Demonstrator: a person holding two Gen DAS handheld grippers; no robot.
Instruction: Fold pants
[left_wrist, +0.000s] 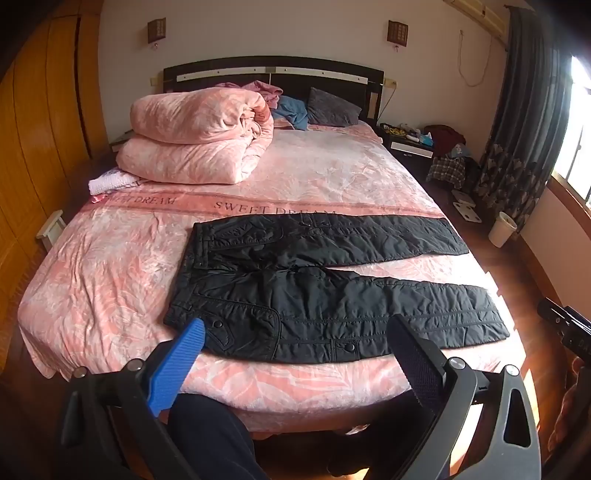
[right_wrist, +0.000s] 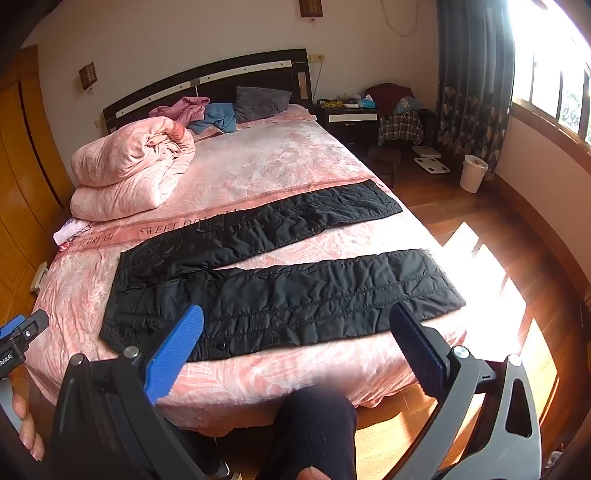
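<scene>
Black quilted pants (left_wrist: 317, 280) lie flat on the pink bed (left_wrist: 110, 266), waist to the left, both legs spread apart toward the right. They show in the right wrist view (right_wrist: 280, 291) too. My left gripper (left_wrist: 295, 328) is open and empty, held above the bed's near edge in front of the waist and near leg. My right gripper (right_wrist: 295, 317) is open and empty, held over the near edge in front of the near leg. The right gripper shows at the right edge of the left wrist view (left_wrist: 565, 325), and the left gripper at the left edge of the right wrist view (right_wrist: 22, 332).
A folded pink duvet (left_wrist: 195, 136) and pillows (left_wrist: 332, 107) lie at the head of the bed. A nightstand (right_wrist: 351, 114), a white bin (right_wrist: 472, 173) and clothes stand on the wooden floor to the right. My legs (right_wrist: 314, 432) stand at the bed's near edge.
</scene>
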